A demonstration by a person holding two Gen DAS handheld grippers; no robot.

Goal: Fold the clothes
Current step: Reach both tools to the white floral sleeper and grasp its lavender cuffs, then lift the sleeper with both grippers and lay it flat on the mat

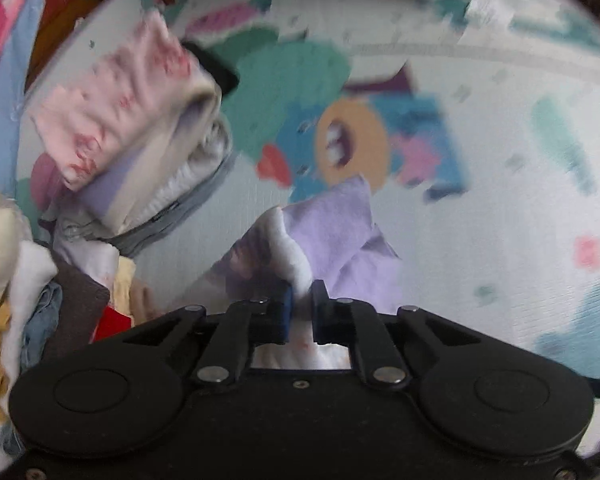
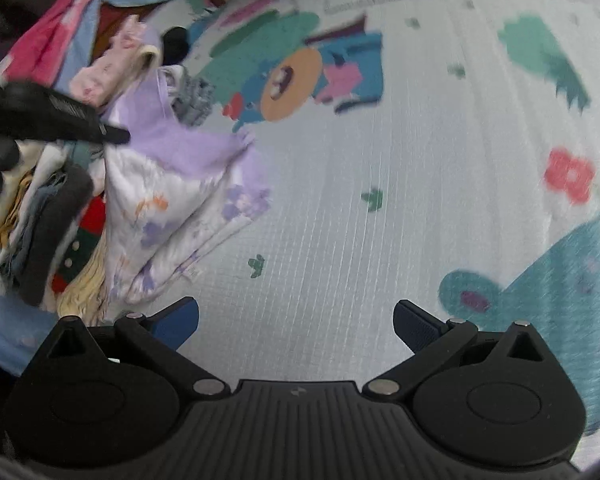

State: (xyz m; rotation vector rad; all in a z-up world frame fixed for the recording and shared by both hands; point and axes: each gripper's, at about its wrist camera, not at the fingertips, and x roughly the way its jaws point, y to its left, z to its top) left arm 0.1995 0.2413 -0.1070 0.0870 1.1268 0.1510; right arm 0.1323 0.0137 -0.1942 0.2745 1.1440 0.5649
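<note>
While our left gripper [image 1: 300, 300] is clamped on a bunched edge of the lilac floral garment [image 2: 172, 184], the cloth hangs at nine o'clock in the right view, beside the clothes pile [image 2: 48, 216]. Our right gripper [image 2: 296, 324] hovers wide apart over the play mat [image 2: 380, 200], probably free to catch another edge.

No words, numbers, labels or brand names can be read in either view. The play mat [image 2: 340, 200] carries only cartoon shapes and flowers, and the purple flowered garment [image 2: 172, 184] only a printed pattern. Motion blur softens both views.
</note>
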